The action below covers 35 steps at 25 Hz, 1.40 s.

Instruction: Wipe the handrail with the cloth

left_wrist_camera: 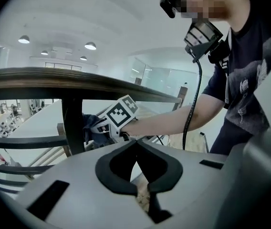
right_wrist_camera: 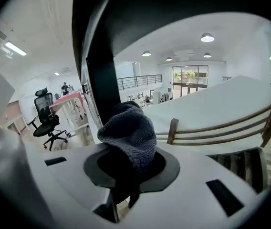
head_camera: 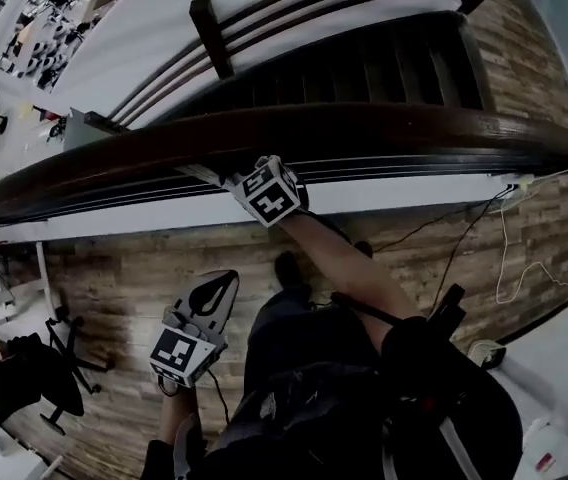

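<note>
The dark wooden handrail (head_camera: 384, 128) curves across the head view from left to right. My right gripper (head_camera: 254, 173) is pushed up against its near side, just under the rail. It is shut on a grey-blue knitted cloth (right_wrist_camera: 130, 132), which bulges out of the jaws beside a dark baluster (right_wrist_camera: 99, 75). In the left gripper view the cloth (left_wrist_camera: 90, 128) shows dark next to a baluster (left_wrist_camera: 73, 123) below the handrail (left_wrist_camera: 78, 78). My left gripper (head_camera: 222, 290) hangs low over the wood floor, away from the rail, shut (left_wrist_camera: 136, 144) with nothing in it.
Beyond the rail a staircase (head_camera: 384, 63) drops away, edged by a lower wooden railing (right_wrist_camera: 221, 123). A black office chair (head_camera: 24, 378) stands at the left on the plank floor. Cables (head_camera: 509, 238) run along the floor at the right. The person's body fills the bottom centre.
</note>
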Available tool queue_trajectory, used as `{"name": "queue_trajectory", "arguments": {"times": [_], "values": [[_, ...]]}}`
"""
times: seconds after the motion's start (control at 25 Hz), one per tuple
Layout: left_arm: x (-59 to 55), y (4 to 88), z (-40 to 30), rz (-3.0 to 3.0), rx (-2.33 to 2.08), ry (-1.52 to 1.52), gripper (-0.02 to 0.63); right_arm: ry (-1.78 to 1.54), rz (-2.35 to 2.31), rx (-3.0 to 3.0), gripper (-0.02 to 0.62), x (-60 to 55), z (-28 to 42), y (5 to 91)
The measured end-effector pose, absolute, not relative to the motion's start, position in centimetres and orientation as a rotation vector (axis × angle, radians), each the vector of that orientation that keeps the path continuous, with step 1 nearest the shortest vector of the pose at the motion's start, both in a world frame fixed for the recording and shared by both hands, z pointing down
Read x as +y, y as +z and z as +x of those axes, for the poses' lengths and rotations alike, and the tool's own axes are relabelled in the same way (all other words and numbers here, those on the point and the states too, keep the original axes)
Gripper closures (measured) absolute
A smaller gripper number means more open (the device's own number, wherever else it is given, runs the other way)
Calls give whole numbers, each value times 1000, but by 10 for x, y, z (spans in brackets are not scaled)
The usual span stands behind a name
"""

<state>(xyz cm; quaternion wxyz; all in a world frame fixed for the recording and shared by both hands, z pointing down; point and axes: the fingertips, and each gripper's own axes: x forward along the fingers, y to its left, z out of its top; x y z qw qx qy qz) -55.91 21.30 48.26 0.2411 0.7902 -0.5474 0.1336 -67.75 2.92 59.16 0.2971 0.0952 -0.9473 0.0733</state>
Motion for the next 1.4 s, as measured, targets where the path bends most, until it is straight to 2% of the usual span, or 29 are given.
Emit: {"name": "queue_trajectory", "arguments": {"times": [0.12, 0.36, 0.76, 1.04, 1.24, 1.4], "values": [[196, 493, -543, 2215, -1412, 381, 598, 175, 292, -2483, 534, 11, -640, 596], [148, 480, -472, 2393, -1202, 426, 598, 196, 467, -2440, 535, -51, -522, 591], [71, 466, -279, 2488, -1051, 631, 598, 237, 664, -2441, 535, -162, -281, 583], [12, 453, -151, 2485, -1068, 558, 598, 238, 725, -2447, 535, -233, -137, 585], [-45, 450, -113, 2529, -995, 463, 598, 269, 920, -2361, 535, -292, -37, 583], [-98, 468, -65, 2617, -842, 498, 598, 237, 1075, -2266, 535, -350, 64, 585]]}}
